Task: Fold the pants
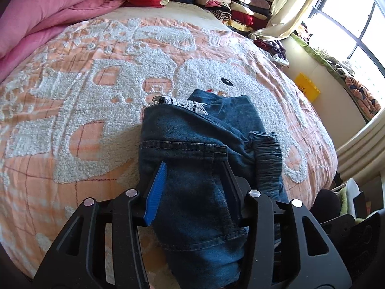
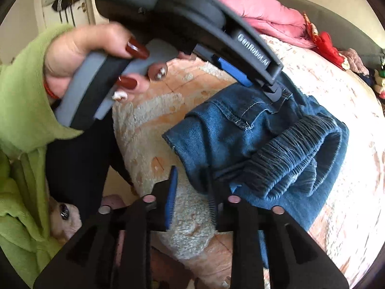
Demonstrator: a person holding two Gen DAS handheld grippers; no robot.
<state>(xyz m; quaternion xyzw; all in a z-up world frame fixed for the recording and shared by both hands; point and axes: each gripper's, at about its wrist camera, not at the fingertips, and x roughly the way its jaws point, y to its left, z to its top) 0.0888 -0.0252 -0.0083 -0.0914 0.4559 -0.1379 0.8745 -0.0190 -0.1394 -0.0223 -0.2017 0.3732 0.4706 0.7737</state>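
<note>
We've got the dark blue denim pants [image 1: 199, 144] lying bundled on the bed's peach and white fleece blanket [image 1: 84, 110], near its front edge. Our left tool [image 1: 192, 180] is spread around the thick fold, pads not pressing, probably to steady it. The right tool [image 2: 192, 187] is spread over the hem corner, not pinching. The bundle's long axis runs away from us, lace trim [image 1: 192, 106] at the far end.

Left gripper [image 1: 195, 180] and right gripper [image 2: 192, 187] both angled downward, fingers parted.
</note>
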